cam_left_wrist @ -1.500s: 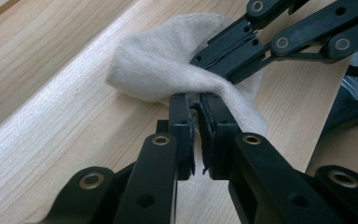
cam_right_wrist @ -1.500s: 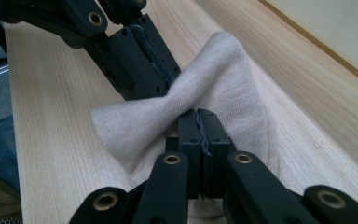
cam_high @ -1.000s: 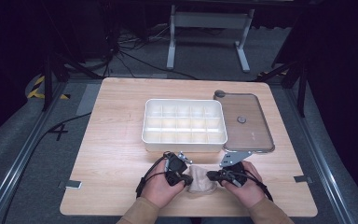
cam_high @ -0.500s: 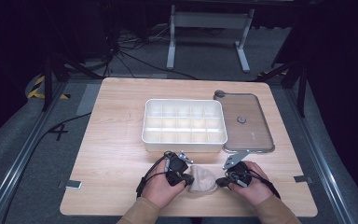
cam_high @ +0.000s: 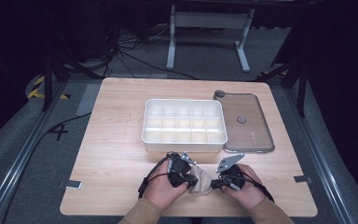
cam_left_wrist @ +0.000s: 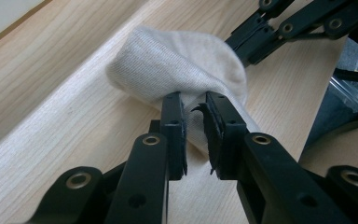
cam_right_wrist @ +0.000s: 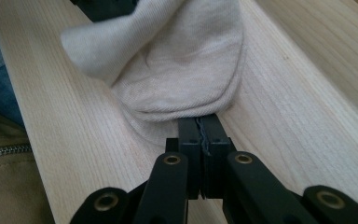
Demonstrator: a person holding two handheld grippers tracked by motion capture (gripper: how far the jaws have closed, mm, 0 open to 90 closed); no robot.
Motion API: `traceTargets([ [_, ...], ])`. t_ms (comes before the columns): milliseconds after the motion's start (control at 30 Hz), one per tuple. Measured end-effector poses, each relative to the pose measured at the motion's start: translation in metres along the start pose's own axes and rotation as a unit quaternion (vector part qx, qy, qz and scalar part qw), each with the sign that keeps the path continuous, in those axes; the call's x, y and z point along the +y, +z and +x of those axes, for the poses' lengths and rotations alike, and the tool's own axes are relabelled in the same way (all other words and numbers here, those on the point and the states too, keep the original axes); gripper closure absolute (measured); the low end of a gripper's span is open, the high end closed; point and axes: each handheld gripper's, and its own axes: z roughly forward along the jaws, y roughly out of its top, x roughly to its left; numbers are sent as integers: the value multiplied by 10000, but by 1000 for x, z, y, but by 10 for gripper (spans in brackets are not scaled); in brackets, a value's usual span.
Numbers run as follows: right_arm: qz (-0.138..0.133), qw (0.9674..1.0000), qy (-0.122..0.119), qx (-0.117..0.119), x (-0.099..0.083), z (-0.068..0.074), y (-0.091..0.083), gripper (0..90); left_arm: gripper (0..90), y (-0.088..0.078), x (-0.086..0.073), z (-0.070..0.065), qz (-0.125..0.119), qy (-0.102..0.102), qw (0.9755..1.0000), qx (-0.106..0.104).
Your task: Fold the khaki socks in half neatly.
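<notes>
Right gripper [cam_right_wrist: 200, 128] pinches the beige sock [cam_right_wrist: 177, 70] at its edge — jaws fully closed. Left gripper [cam_left_wrist: 193, 105], at nine o'clock, has just been opening — sock between its parted jaws.

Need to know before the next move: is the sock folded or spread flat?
Folded, bunched into a rounded bundle: the sock lies doubled over on the table, its layered edges stacked where the right gripper pinches it.

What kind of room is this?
Probably a lab or test room, not a home. A bare wooden table sits on grey carpet with loose cables behind it, a metal stand and dark surroundings.
</notes>
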Motion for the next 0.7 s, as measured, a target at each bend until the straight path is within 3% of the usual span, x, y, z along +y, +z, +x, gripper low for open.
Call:
traceTargets([
  [67,-19,10000,-31,-3,1,2,1,899,776,0,1,0,3,91,10000,-10],
  [200,-52,10000,-40,46,2,4,3,897,766,-1,2,-2,-7,24,9999,-150],
  [400,-88,9998,-62,138,4,8,6,895,769,6,5,-9,-10,151,9997,-205],
  [700,-90,9998,24,182,3,2,-1,878,788,13,4,-11,26,155,9998,-152],
])
